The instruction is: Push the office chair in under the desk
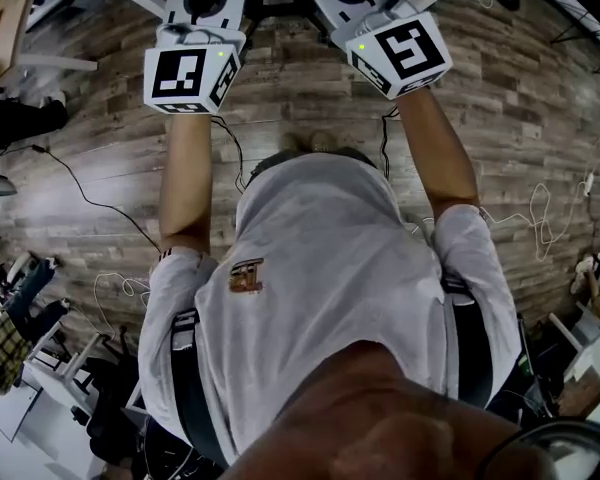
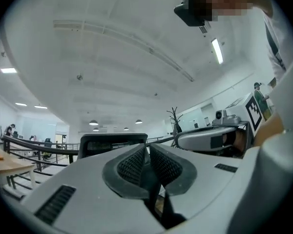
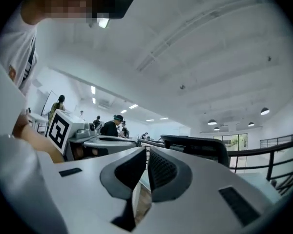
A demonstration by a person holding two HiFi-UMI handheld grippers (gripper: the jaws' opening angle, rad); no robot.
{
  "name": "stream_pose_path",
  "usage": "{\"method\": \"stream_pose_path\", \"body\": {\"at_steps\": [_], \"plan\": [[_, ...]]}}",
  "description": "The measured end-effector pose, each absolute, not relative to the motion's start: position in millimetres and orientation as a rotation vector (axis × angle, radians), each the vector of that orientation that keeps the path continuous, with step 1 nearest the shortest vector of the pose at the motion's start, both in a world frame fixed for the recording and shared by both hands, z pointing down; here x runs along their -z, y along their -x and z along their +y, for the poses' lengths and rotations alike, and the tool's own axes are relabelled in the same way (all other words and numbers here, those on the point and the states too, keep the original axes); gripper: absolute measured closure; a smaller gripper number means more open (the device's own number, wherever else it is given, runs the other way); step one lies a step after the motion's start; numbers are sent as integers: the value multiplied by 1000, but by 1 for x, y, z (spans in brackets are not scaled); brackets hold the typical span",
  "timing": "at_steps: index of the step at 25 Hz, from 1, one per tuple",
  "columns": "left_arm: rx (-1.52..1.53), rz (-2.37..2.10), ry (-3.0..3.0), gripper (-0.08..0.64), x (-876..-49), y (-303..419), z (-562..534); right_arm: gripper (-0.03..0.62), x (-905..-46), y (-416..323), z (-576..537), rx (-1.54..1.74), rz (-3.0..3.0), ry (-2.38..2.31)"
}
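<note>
chair (image 2: pixel 112 141) half hidden behind left tool (image 2: pixel 147 149).

Grey-brown wood-plank floor (image 1: pixel 520 118) with loose cables (image 1: pixel 80 190) trailing across it. The white ceiling (image 2: pixel 112 57) carries strip lights (image 2: pixel 217 51) and round pendant lamps (image 2: pixel 93 123). A black railing (image 3: pixel 278 152) runs before a bright window (image 3: pixel 237 141).

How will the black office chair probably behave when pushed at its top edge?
The black office chair probably glides easily, since the wood-plank floor looks hard and smooth. Pushed that high, it may tilt or swivel; its base is out of view.
</note>
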State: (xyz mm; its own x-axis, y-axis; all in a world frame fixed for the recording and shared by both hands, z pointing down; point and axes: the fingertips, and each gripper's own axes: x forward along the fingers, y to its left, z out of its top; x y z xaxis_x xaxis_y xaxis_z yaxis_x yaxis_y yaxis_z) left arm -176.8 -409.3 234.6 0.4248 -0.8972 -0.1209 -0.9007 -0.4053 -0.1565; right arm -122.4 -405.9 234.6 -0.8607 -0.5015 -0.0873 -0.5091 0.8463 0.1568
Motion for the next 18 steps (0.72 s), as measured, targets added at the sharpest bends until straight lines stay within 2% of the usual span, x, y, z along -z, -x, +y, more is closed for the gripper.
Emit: {"method": "stream_pose_path", "body": {"at_steps": [8, 18], "plan": [[-113, 1611, 2517, 540, -241, 161, -387, 555, -246, 115, -384, -111, 2935, 705], [-103, 1595, 2549, 540, -249, 146, -379, 557, -260, 112, -374, -59, 2945, 664]]}}
